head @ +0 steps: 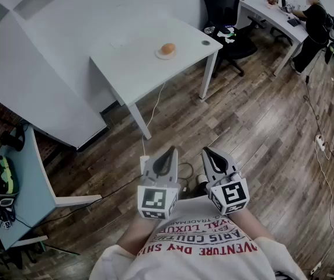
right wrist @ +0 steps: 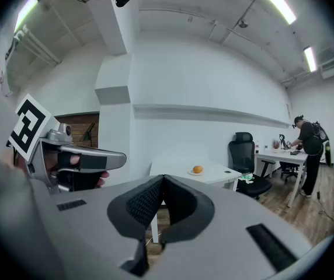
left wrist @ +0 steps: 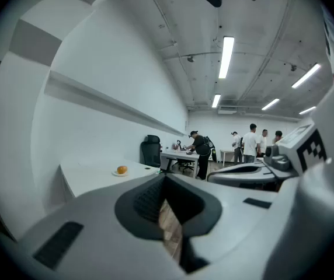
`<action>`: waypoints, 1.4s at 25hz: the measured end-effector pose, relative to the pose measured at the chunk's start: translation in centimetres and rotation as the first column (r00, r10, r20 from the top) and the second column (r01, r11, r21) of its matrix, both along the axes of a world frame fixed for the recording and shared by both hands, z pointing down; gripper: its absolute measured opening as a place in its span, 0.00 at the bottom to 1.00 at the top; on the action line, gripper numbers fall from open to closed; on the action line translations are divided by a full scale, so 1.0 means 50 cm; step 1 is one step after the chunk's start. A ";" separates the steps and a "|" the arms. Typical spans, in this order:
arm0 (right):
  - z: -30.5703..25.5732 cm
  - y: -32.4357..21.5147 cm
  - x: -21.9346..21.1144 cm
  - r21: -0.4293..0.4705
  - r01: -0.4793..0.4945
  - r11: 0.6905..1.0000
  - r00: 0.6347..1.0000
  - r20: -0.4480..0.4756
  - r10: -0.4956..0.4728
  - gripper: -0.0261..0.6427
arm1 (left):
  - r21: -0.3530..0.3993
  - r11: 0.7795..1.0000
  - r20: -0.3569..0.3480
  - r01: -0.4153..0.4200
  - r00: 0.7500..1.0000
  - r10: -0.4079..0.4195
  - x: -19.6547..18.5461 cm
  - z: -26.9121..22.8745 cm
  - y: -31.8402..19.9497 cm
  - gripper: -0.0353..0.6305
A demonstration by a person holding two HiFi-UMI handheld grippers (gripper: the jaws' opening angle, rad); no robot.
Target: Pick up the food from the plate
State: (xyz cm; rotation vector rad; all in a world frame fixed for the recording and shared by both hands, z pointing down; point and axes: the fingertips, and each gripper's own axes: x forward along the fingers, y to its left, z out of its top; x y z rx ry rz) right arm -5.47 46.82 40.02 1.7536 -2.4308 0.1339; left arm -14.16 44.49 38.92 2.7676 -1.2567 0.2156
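An orange round piece of food sits on a small white plate on a white table far ahead of me. It also shows small in the left gripper view and in the right gripper view. My left gripper and right gripper are held close to my chest, side by side, over the wooden floor. Both have their jaws closed together with nothing between them. They are well short of the table.
A black office chair stands right of the table. A person leans at a long desk at the back right. A teal side table with a black helmet is at my left. A white cable trails on the floor.
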 end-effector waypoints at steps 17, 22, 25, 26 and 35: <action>0.012 -0.002 0.026 -0.040 -0.056 0.998 0.998 0.031 0.057 0.06 | -0.001 1.000 -0.017 0.007 1.000 -0.007 0.002 -0.005 -0.022 0.06; 0.024 -0.041 0.072 -0.051 -0.062 0.997 0.997 0.035 0.064 0.06 | -0.013 1.000 -0.011 0.006 1.000 -0.007 0.040 0.007 -0.059 0.06; 0.037 -0.084 0.106 -0.055 -0.051 0.997 0.998 0.040 0.054 0.06 | -0.021 1.000 -0.001 0.021 1.000 -0.021 0.069 0.022 -0.096 0.06; 0.040 -0.100 0.117 -0.057 -0.044 0.997 0.998 0.041 0.046 0.06 | -0.024 0.999 0.002 0.030 1.000 -0.030 0.078 0.025 -0.110 0.06; 0.058 -0.298 0.267 -0.089 0.053 0.995 0.996 0.078 -0.046 0.06 | -0.065 0.986 0.029 0.155 0.988 -0.154 0.205 0.044 -0.289 0.06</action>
